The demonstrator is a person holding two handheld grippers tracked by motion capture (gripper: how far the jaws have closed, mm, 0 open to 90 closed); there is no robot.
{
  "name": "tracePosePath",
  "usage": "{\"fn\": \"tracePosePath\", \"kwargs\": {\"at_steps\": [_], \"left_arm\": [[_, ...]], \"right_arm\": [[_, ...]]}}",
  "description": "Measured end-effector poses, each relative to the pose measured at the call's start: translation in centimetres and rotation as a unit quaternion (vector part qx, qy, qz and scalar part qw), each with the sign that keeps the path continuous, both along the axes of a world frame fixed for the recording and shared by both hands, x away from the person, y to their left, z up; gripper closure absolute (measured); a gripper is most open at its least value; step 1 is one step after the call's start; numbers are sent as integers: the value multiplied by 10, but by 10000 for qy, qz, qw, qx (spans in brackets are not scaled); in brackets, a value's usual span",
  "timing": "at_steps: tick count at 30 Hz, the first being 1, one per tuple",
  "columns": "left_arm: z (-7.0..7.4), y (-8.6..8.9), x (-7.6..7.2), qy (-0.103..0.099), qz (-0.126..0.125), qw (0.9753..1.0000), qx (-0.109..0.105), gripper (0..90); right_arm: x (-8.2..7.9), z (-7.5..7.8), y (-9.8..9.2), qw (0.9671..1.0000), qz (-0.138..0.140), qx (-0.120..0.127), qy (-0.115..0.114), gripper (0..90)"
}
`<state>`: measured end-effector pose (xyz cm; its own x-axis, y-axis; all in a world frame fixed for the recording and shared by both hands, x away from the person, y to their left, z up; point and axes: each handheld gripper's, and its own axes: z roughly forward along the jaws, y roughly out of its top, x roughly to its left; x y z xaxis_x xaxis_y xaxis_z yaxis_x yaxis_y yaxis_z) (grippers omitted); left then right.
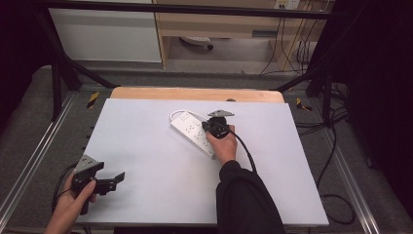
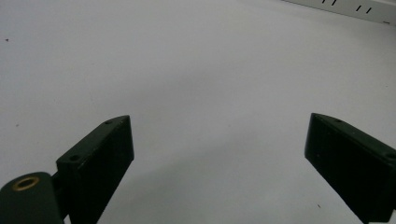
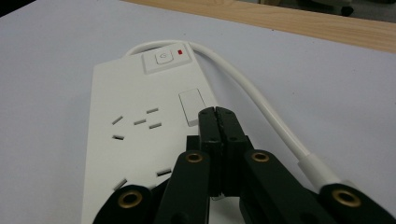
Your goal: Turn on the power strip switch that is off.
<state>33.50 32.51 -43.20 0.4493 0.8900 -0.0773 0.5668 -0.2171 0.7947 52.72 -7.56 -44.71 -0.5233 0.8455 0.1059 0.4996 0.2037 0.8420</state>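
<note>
**Closed claw poised over the power strip's switch end**

High view: a white plastic power strip [image 1: 193,132] lies slantwise near the middle of the pale grey desk [image 1: 146,195], its white cable looping off the far end. The right claw [image 1: 212,127] hangs over the strip's near half, held by a hand [image 1: 225,145] in a black sleeve. The left claw [image 1: 118,179] rests low at the desk's near left corner, well apart from the strip.

Left gripper view: the two black jaws stand wide apart with nothing between them, above bare desk. An edge of the power strip [image 2: 345,7] shows at the top right, far off.

Right gripper view: the right claw [image 3: 218,114] has its jaws pressed together, gripping nothing. Its tip sits just above the strip's face, beside a small blank white rectangular panel [image 3: 191,106]. Farther along lie the square white push-button switch [image 3: 162,58] and a small red indicator [image 3: 180,52]. The white cable [image 3: 261,107] curves past on the right.

Judged from this, the step in hand is an approach to press the switch with the closed tip. The next move would call for carrying the tip forward past the panel, centring it on the button, then pushing straight down without sliding the strip.
</note>
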Motion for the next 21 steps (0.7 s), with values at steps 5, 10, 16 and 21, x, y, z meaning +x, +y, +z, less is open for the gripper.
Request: {"fn": "tracePosePath", "kwargs": {"at_steps": [5, 10, 16, 21], "left_arm": [[0, 0, 0, 7, 5, 10000, 12, 82], [0, 1, 0, 18, -1, 10000, 8, 82], [-1, 0, 0, 23, 8, 10000, 19, 82], [-1, -1, 1, 38, 9, 10000, 25, 82]], "right_arm": [[1, 0, -1, 10000, 18, 38, 21, 900], [0, 2, -2, 10000, 57, 16, 67, 900], [-4, 8, -7, 10000, 69, -42, 3, 900], [-8, 16, -11, 10000, 34, -6, -46, 900]]}}
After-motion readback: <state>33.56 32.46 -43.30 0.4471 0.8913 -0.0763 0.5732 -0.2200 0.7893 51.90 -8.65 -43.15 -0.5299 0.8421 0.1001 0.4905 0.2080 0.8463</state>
